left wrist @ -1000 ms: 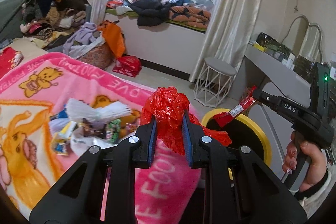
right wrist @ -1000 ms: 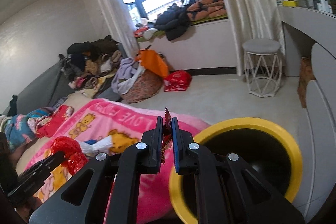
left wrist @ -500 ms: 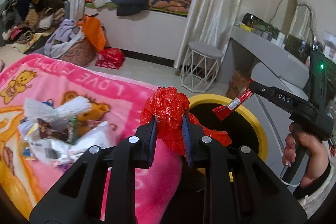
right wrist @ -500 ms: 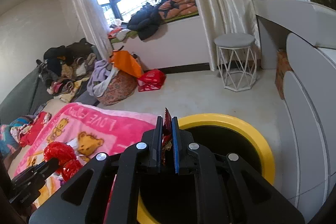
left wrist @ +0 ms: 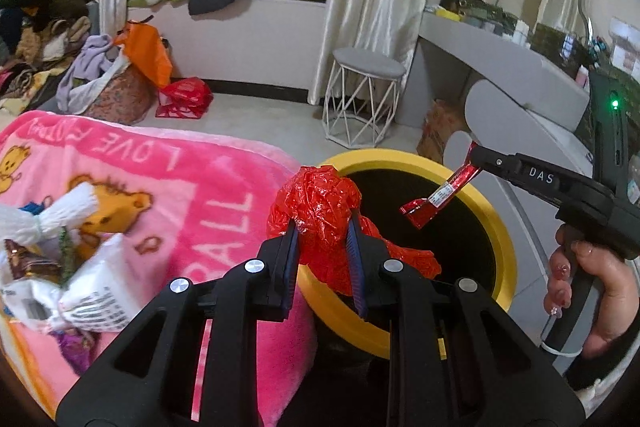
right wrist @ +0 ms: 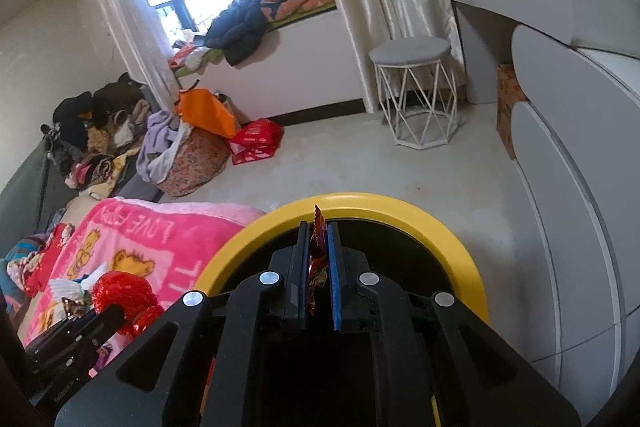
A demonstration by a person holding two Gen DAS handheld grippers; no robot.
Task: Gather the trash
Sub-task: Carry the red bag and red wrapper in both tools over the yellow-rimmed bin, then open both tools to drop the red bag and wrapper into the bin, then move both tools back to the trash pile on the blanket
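My left gripper point(left wrist: 322, 227) is shut on a crumpled red plastic bag point(left wrist: 320, 205) and holds it over the near rim of the yellow-rimmed black trash bin point(left wrist: 496, 223). My right gripper point(right wrist: 319, 231) is shut on a thin red snack wrapper point(right wrist: 316, 259) and holds it above the bin's opening point(right wrist: 460, 247). The wrapper point(left wrist: 438, 195) hangs from the right gripper's tip in the left wrist view. The red bag point(right wrist: 122, 293) shows at lower left in the right wrist view.
A pile of loose trash point(left wrist: 56, 267), with white paper and wrappers, lies on the pink blanket point(left wrist: 168, 187) left of the bin. A white stool point(left wrist: 366, 99), a grey dresser point(right wrist: 568, 187), a laundry basket point(right wrist: 192, 163) and a red bag on the floor point(left wrist: 184, 103) stand beyond.
Both grippers moved right from over the blanket toward the bin. The red bag now hangs over the rim and the wrapper over the opening. Both stay shut.
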